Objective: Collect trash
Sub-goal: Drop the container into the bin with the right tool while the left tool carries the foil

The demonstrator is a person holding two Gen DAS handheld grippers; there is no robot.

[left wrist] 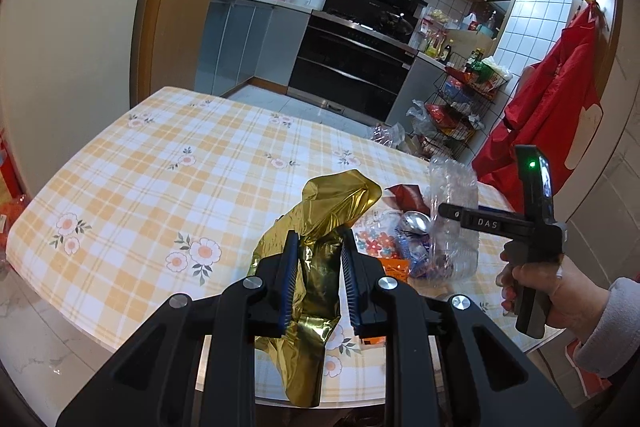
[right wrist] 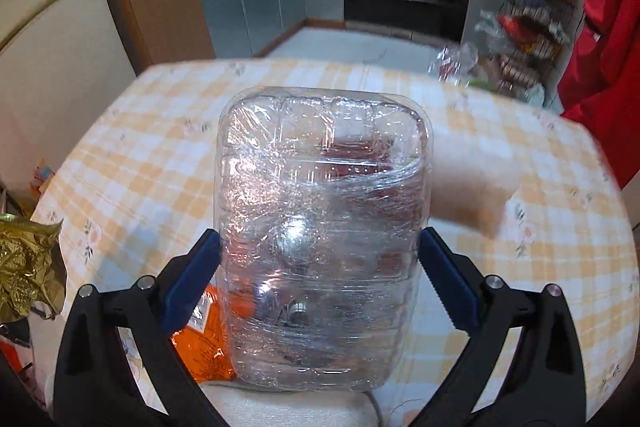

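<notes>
Gold foil wrapper sits pinched between the narrowed blue pads of our left gripper, its crumpled sheet rising above the fingertips and hanging below them. Our right gripper stands wide, both pads pressed against the sides of a clear plastic container, which is ribbed, crinkled and stands upright between them. From the left wrist view we see the hand holding that gripper's handle. Beneath the container lie an orange packet and other wrappers, blurred. All this is over the table with its yellow checked, flowered cloth. Beyond it we see a black oven, grey cabinets, a wire rack and a red garment.
</notes>
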